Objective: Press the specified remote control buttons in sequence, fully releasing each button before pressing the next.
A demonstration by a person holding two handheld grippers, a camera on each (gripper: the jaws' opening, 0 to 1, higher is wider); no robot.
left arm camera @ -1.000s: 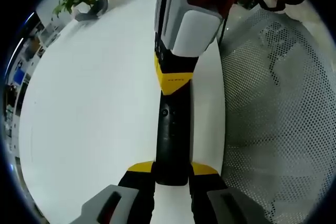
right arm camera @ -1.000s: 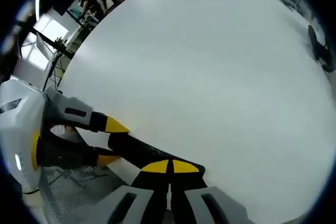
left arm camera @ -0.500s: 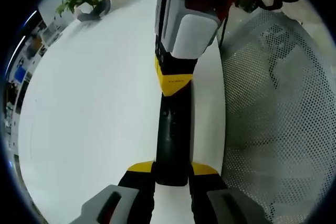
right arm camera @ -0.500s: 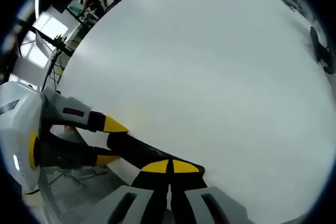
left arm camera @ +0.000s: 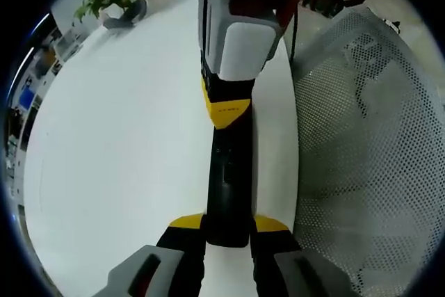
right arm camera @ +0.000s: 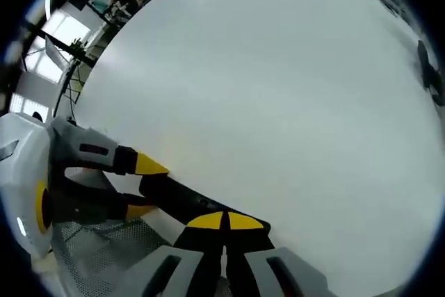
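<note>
Left gripper [left arm camera: 227,231] pinches black remote control [left arm camera: 227,186] by its near end; right gripper [right arm camera: 224,222], jaws pressed together, tips on its far half.
Remote lies flat on white table [left arm camera: 118,137], long axis straight away from left gripper, beside mesh basket [left arm camera: 361,158].

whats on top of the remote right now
The right tongs, shut, press their yellow tips down on the black remote, whose near end the left tongs grip. Whichever button lies beneath the tips is covered.
</note>
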